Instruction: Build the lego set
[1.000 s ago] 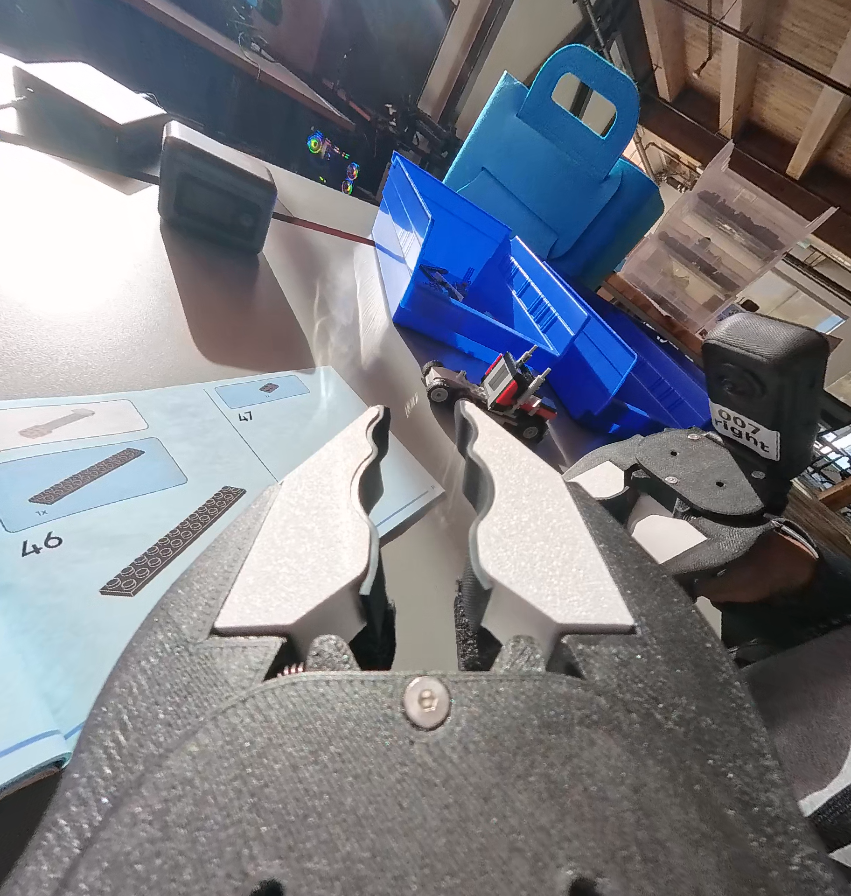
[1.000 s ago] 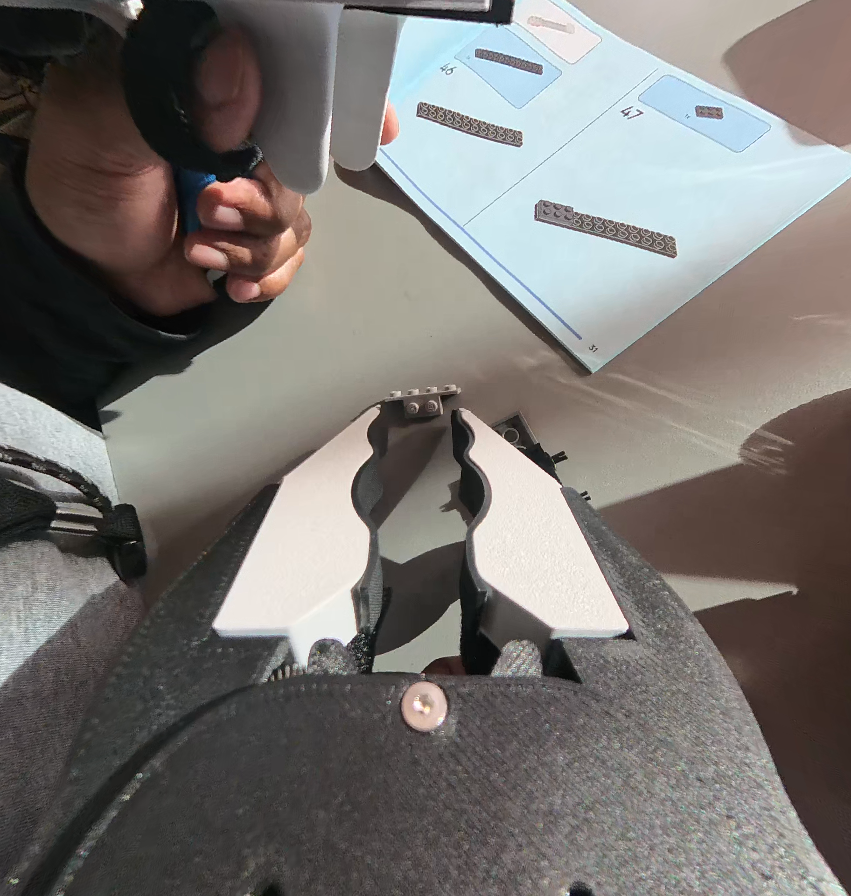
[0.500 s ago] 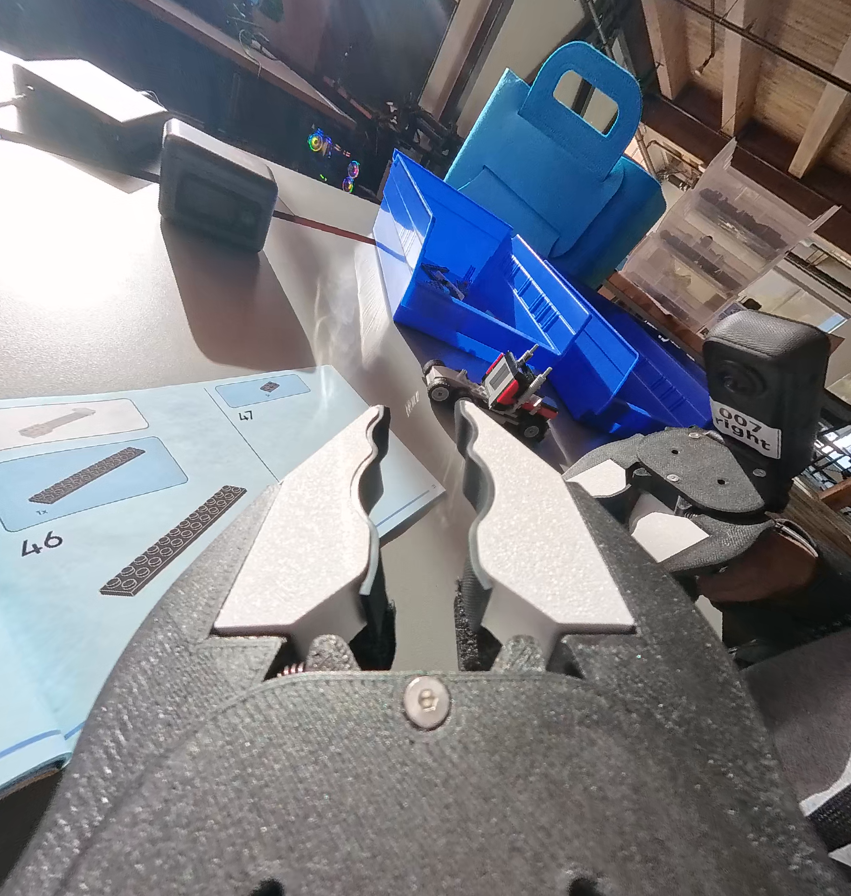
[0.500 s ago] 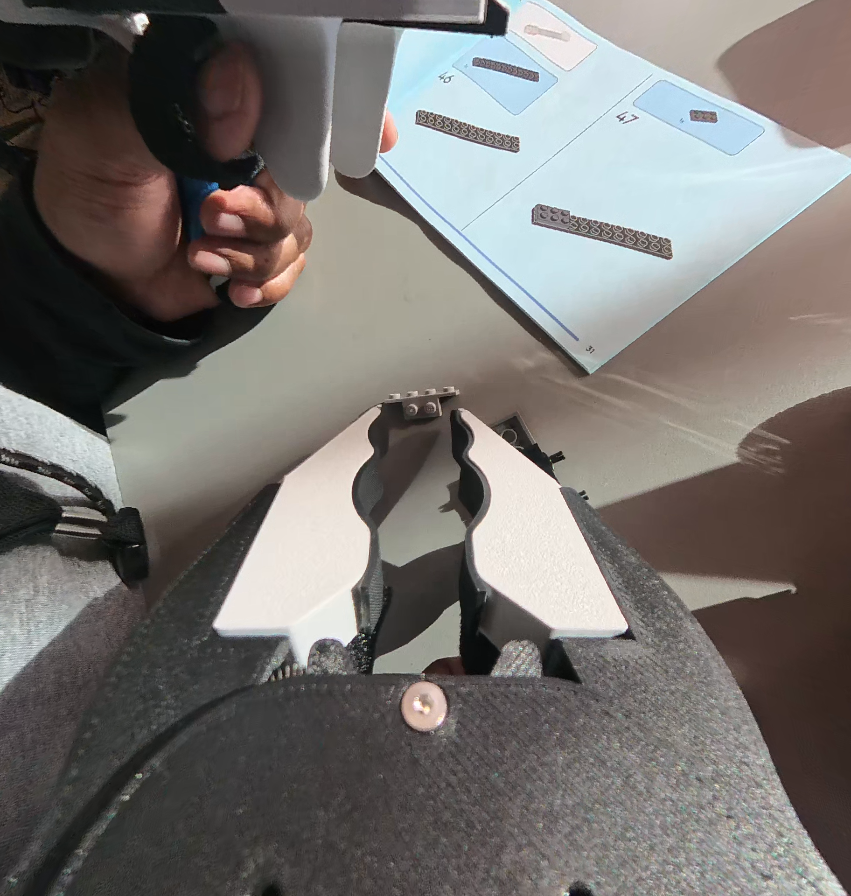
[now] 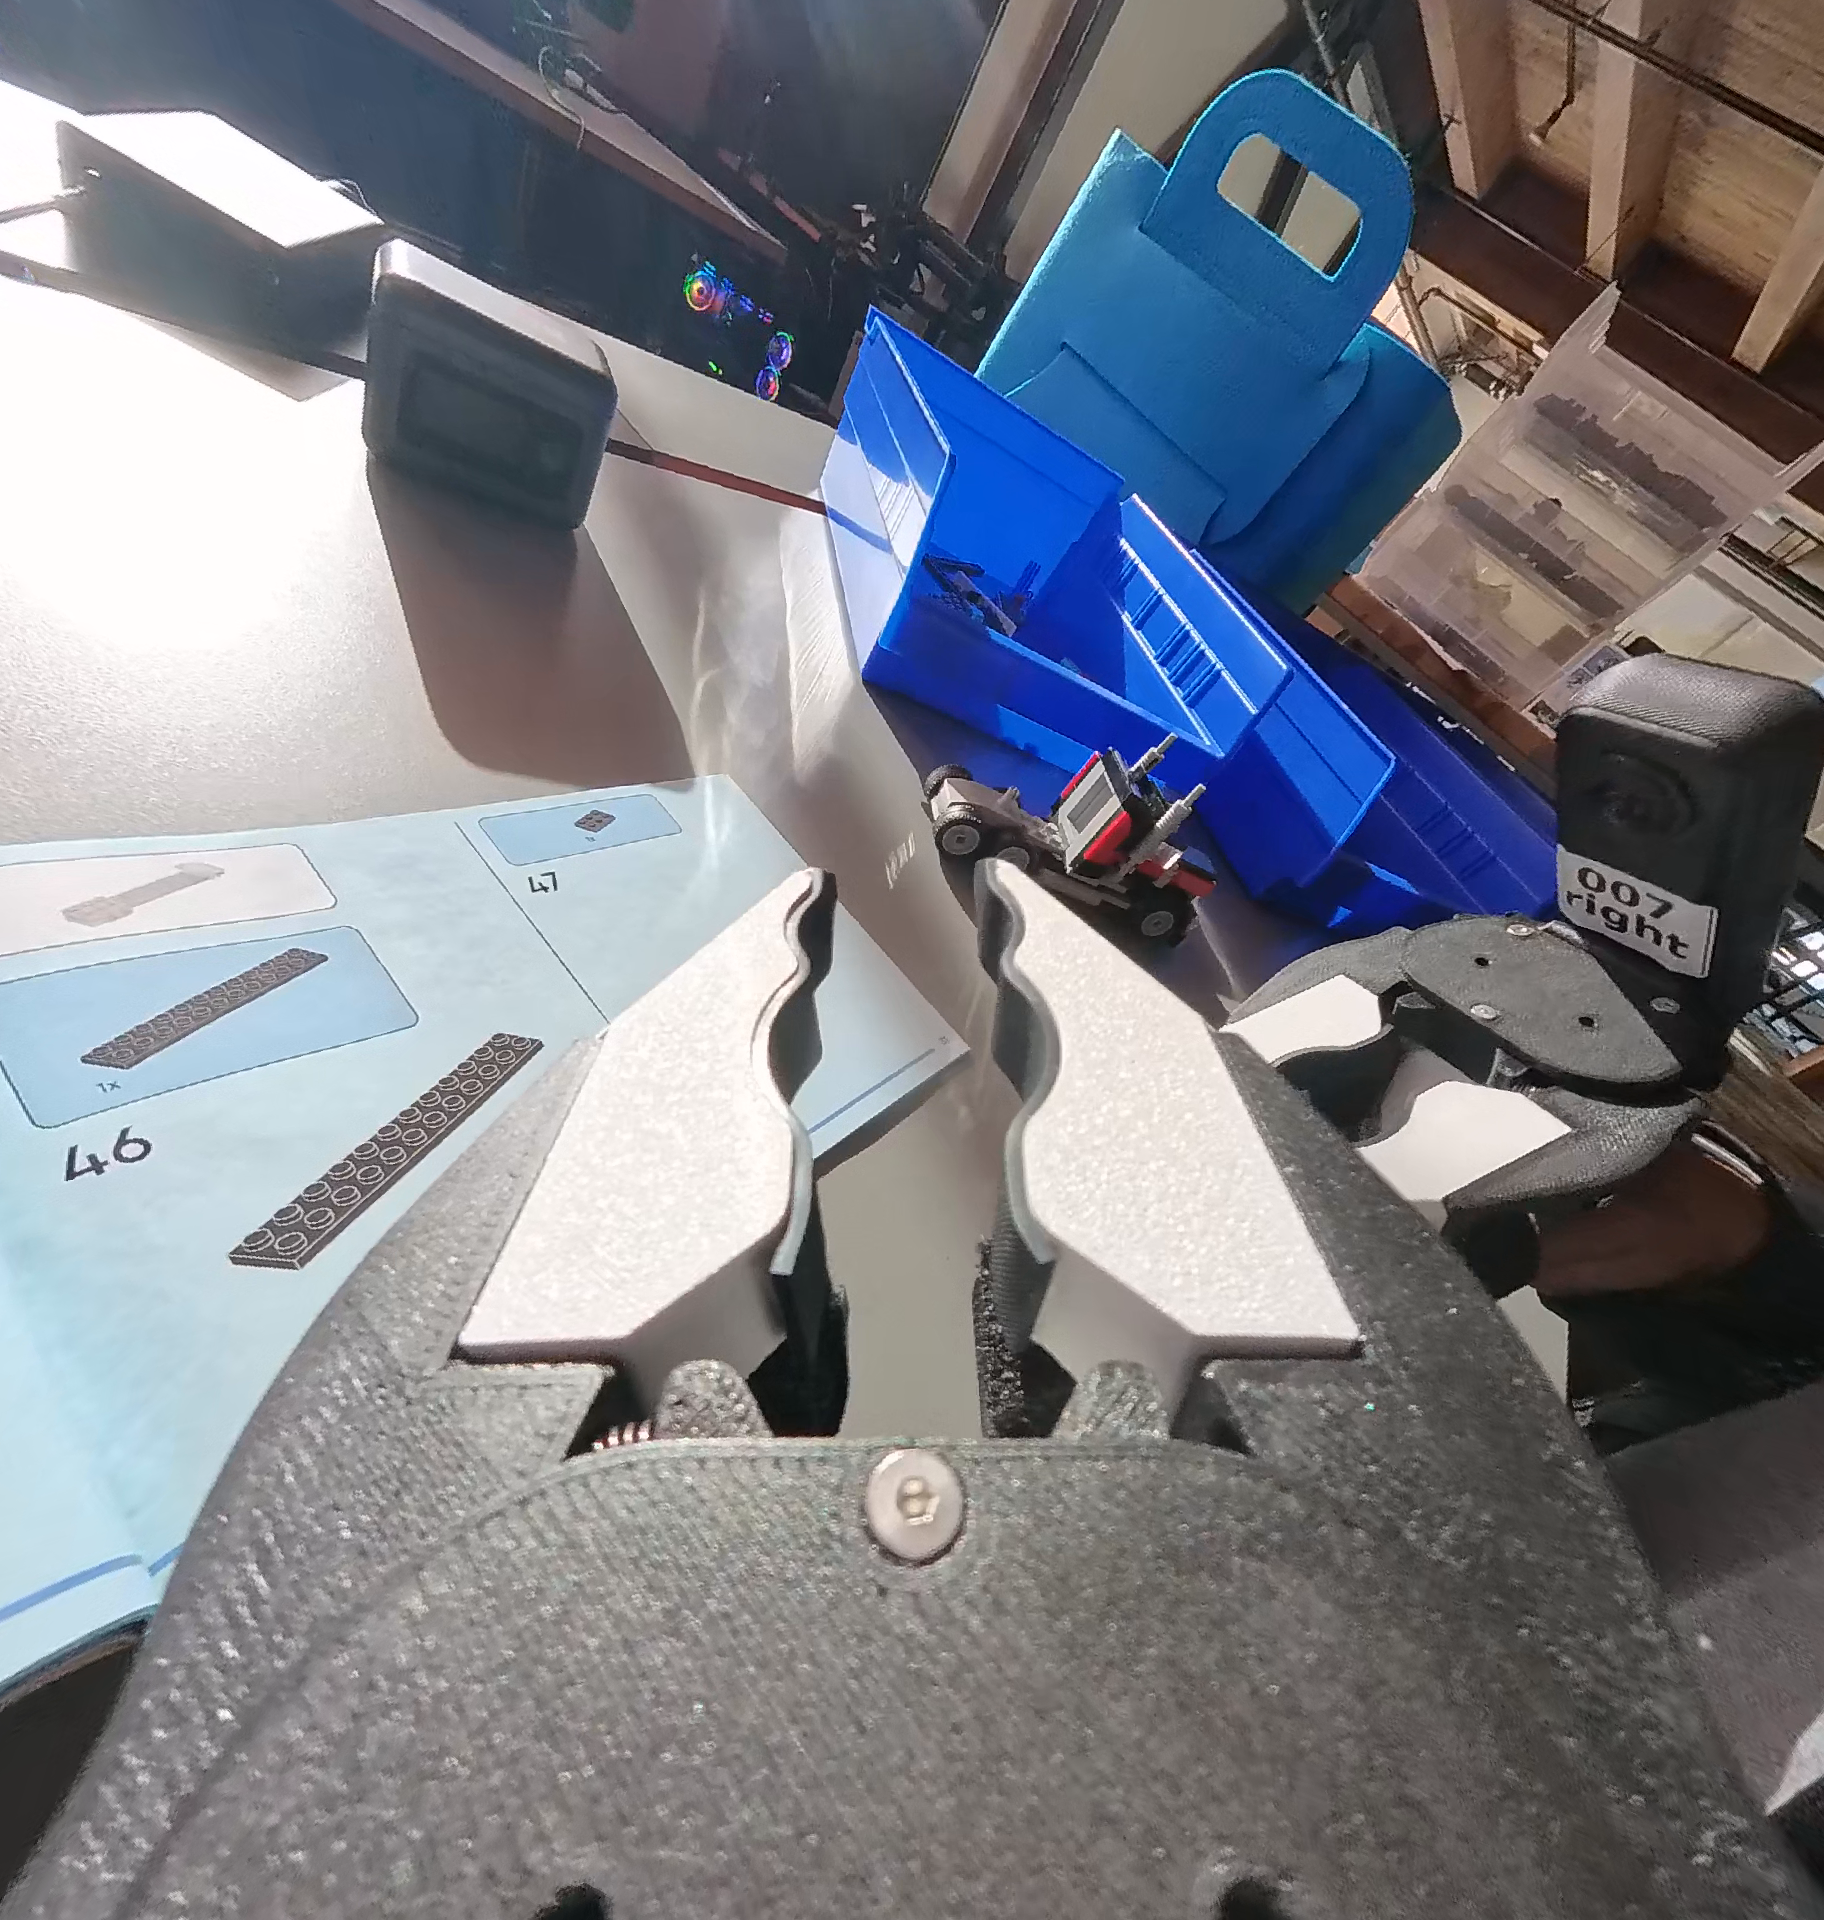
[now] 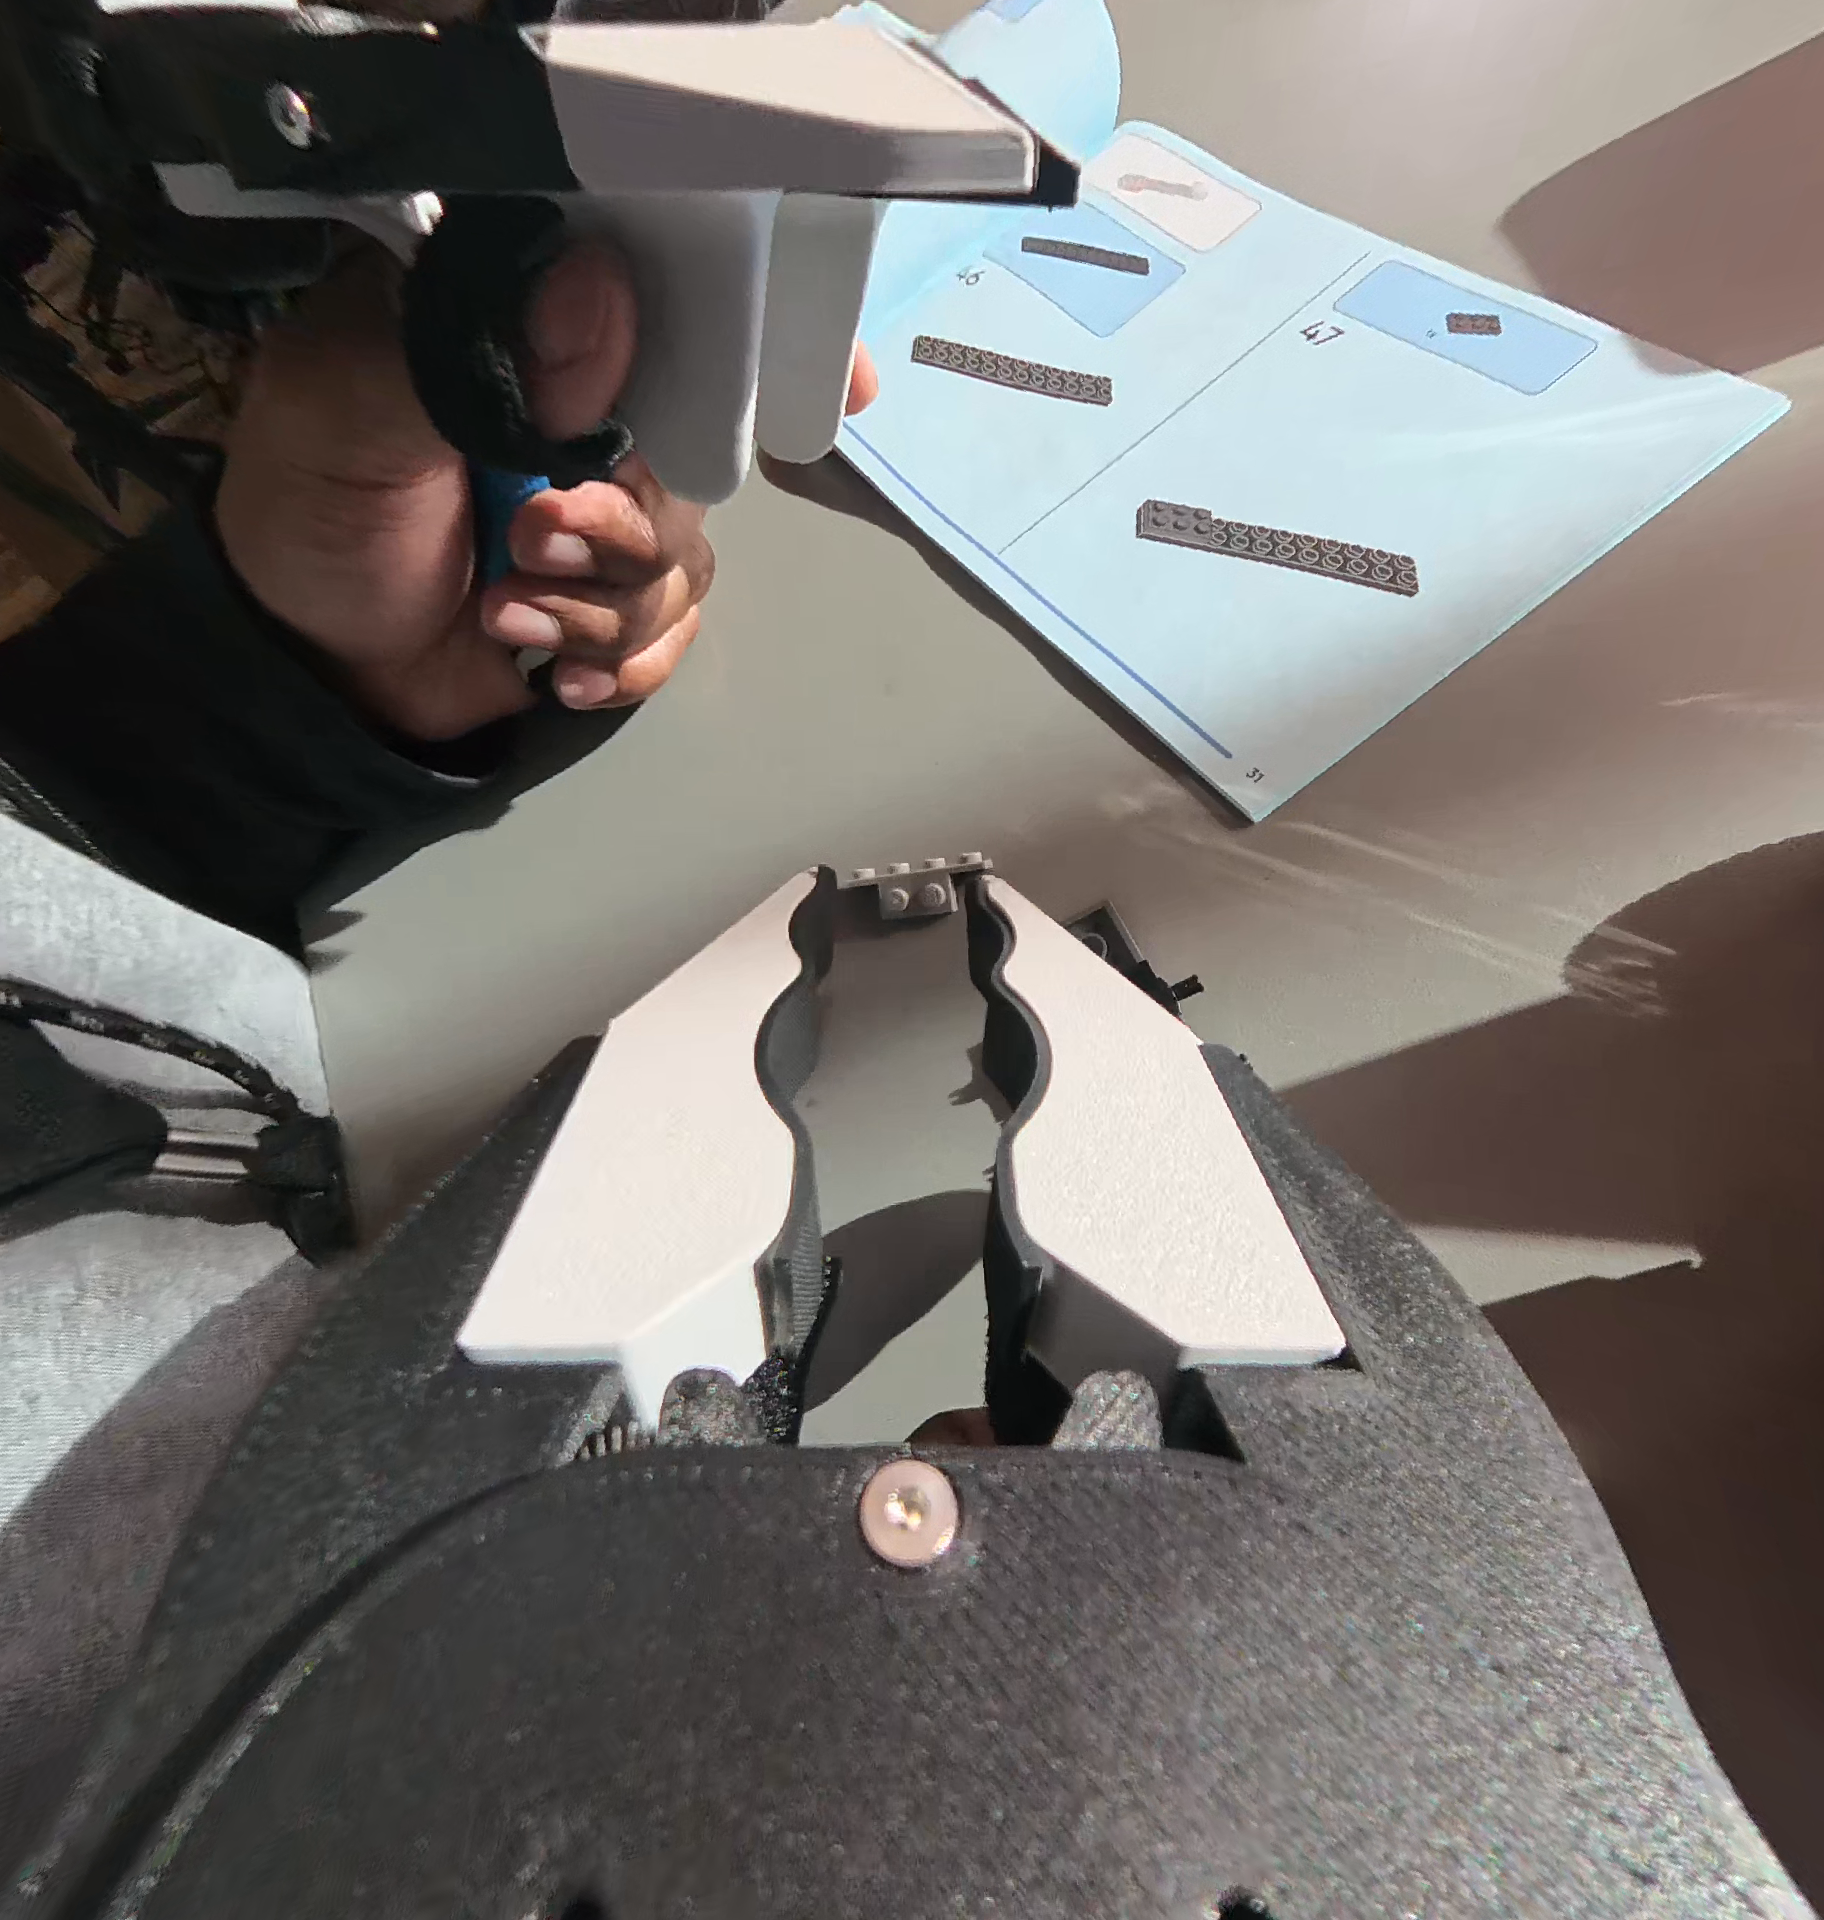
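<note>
My right gripper [image 6: 903, 888] is shut on a small grey lego piece [image 6: 913, 883], a studded plate with a bracket, held above the table. A dark lego piece [image 6: 1100, 935] lies on the table just right of its fingertips. My left gripper [image 5: 903, 883] is open and empty, above the edge of the light blue instruction booklet [image 5: 264, 997]. A small red, grey and black lego truck [image 5: 1074, 847] stands on the table beyond it. The booklet [image 6: 1303, 468] also shows in the right wrist view, with the left gripper's handle and a hand [image 6: 534, 561] at upper left.
A blue parts bin [image 5: 1043, 592] holds loose pieces behind the truck, with a blue felt bag [image 5: 1230, 343] behind it. A dark box [image 5: 482, 416] sits at the back left. The right gripper's body [image 5: 1573, 997] is at right. A grey trouser leg [image 6: 77, 1039] is at left. About 11 centimetres separates my left fingertips from my right.
The left gripper's handle and hand have come lower in the right wrist view. The grey piece stays gripped. The left view is nearly unchanged.
</note>
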Tool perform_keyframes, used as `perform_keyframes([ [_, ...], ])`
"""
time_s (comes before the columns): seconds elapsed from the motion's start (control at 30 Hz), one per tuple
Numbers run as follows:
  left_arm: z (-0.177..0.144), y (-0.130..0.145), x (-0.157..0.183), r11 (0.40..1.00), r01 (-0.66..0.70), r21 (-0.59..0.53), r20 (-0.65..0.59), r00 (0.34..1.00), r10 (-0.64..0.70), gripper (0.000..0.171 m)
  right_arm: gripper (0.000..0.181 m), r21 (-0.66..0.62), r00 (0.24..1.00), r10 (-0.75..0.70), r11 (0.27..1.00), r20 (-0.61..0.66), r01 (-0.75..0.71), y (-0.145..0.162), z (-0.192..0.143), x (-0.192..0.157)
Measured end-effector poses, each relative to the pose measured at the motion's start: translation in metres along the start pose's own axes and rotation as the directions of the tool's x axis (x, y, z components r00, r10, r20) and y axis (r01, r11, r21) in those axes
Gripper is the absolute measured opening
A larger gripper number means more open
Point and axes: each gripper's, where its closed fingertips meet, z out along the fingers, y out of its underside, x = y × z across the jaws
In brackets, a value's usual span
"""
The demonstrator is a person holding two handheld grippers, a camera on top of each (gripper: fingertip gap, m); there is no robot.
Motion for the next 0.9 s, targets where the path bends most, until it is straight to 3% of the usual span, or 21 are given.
perform_keyframes([
  [0.23,0.008,0.01,-0.004,0.997,-0.018,-0.073,0.045,0.999,0.021,0.028,0.027,0.105,0.999,0.006,0.994,0.05,-0.012,-0.011,-0.011,-0.004],
  [0.43,0.015,0.018,-0.008,0.99,-0.038,-0.136,0.084,0.995,0.05,0.028,0.027,0.233,0.982,0.045,0.968,0.183,-0.088,-0.025,-0.03,-0.01],
  [0.6,0.011,0.011,-0.012,0.996,-0.028,-0.088,0.116,0.992,0.038,0.028,0.028,0.334,0.949,0.048,0.929,0.311,-0.156,-0.034,-0.054,-0.016],
  [0.77,0.005,-0.002,-0.023,1.0,-0.005,0.003,0.173,0.985,0.004,0.028,0.028,0.375,0.94,0.028,0.913,0.34,-0.163,-0.029,-0.076,-0.016],
  [0.9,0.006,0.0,-0.023,0.999,-0.046,-0.016,0.207,0.977,0.048,0.028,0.028,0.412,0.944,0.039,0.893,0.329,-0.18,-0.024,-0.099,0.001],
])
